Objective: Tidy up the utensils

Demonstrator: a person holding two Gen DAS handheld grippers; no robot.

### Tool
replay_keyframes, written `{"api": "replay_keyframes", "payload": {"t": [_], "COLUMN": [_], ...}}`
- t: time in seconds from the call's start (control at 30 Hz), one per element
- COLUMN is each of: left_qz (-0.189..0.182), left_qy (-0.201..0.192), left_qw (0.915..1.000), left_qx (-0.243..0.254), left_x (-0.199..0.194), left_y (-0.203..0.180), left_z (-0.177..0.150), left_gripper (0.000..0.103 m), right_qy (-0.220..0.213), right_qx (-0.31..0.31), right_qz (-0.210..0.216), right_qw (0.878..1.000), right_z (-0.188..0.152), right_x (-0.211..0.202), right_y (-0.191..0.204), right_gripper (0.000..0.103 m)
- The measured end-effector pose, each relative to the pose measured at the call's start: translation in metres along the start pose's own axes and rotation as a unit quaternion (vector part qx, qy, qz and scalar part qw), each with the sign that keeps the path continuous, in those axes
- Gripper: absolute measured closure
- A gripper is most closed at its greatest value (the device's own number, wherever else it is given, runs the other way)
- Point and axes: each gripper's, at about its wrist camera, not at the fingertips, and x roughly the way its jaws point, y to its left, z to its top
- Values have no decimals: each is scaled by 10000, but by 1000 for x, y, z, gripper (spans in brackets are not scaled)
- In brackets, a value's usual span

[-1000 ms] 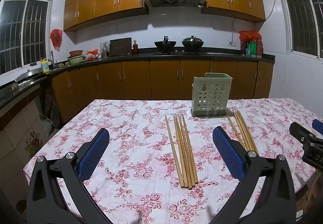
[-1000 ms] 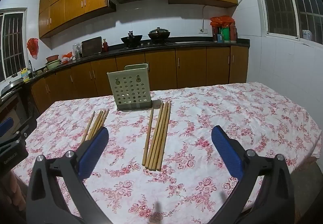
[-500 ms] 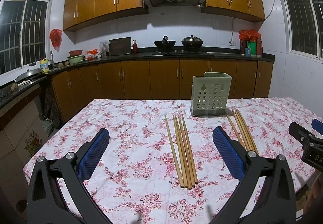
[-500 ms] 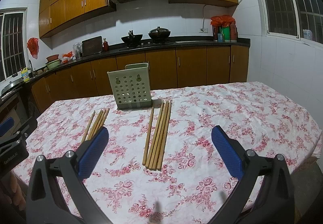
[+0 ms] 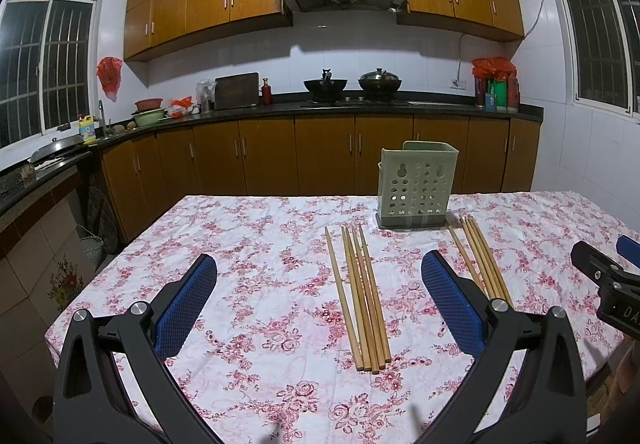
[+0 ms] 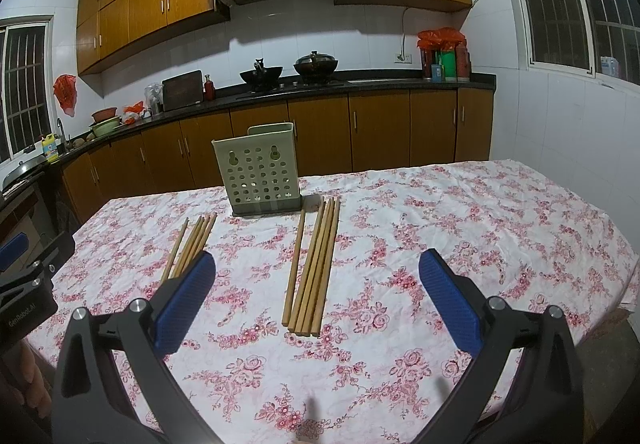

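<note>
Two bundles of chopsticks, five in the left bundle (image 5: 362, 296) and five in the right bundle (image 6: 314, 264), flank one green holder (image 5: 416, 183) on the counter (image 5: 256, 284). The left gripper (image 5: 320, 308) and the right gripper (image 6: 316, 304) both hover wide, holding nothing.

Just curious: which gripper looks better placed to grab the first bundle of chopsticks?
Either, roughly. The left gripper is open with the left chopstick bundle ahead; the right gripper is open facing the other bundle.

I see a floral-clothed table (image 5: 248, 244) bearing a green holder (image 5: 416, 183) between two chopstick bundles (image 5: 360, 296) (image 5: 478, 256).
</note>
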Motion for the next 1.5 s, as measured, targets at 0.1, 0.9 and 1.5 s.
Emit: {"api": "replay_keyframes", "payload": {"t": [0.1,0.9,1.5], "left_qz": [1,2,3], "left_qy": [2,21,34], "left_qw": [10000,10000,10000], "left_qx": [0,1,4], "left_x": [0,0,0], "left_y": [0,0,0], "left_z": [0,0,0], "left_gripper": [2,2,2], "right_qy": [3,22,38], "right_qx": [3,19,31], "right_qz": [0,2,5], "right_qw": [10000,10000,10000], "right_z": [0,-2,-3], "right_x": [0,2,2], "right_y": [0,-1,-1], "right_gripper": [4,4,4]}}
